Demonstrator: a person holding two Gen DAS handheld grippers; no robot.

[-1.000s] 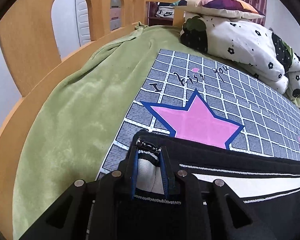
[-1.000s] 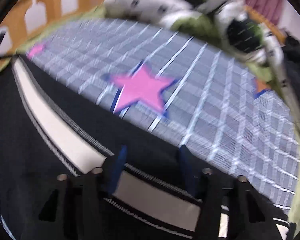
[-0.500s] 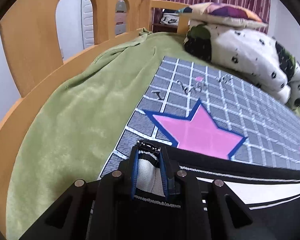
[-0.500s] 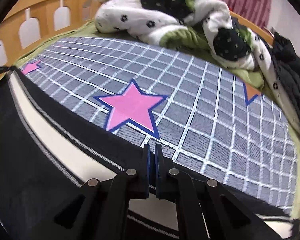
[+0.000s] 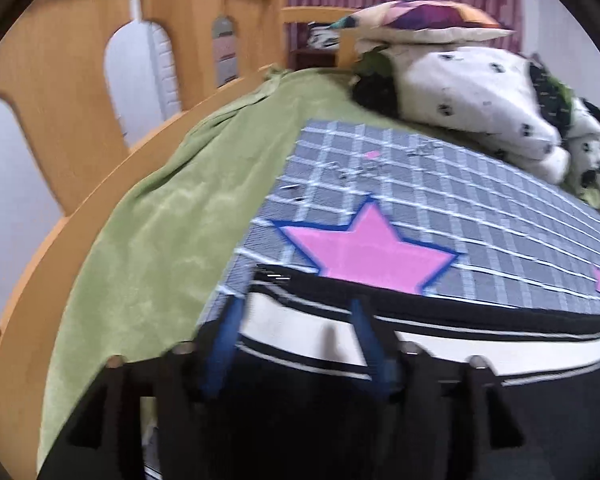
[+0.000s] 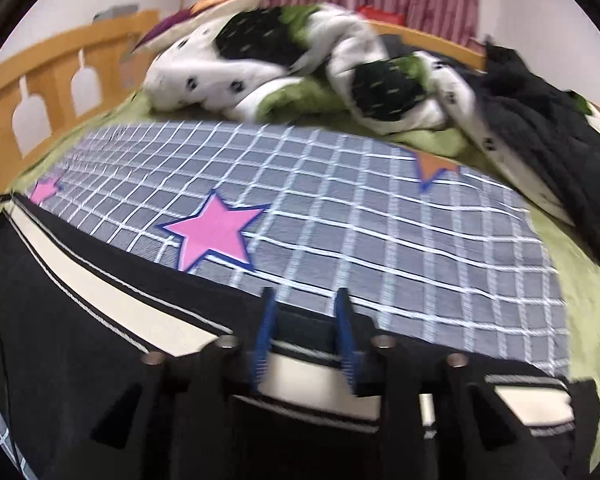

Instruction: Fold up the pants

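Black pants (image 5: 500, 314) with a white side stripe lie flat across the near part of the bed. They also run from the left edge to the bottom right (image 6: 100, 292) in the right wrist view. My left gripper (image 5: 294, 314) hovers over the pants' left end. Its jaws are opening, and the blue pads (image 5: 228, 320) stand apart without pressing the cloth. My right gripper (image 6: 305, 314) hangs over the stripe near the pants' far edge. Its jaws are opening too, with cloth below them but none pinched.
Under the pants lies a grey grid sheet (image 5: 480, 216) with pink stars (image 6: 216, 232) on a green blanket (image 5: 152, 240). A wooden bed rail (image 5: 60, 60) runs along the left. At the far end are a bunched spotted quilt (image 6: 260, 68), a pillow (image 5: 420, 20) and a dark garment (image 6: 548, 140).
The left jaws, shut on the pants' edge before, have parted and let it drop flat. The right jaws closed, then parted again. Both hands have pulled up and away a little.
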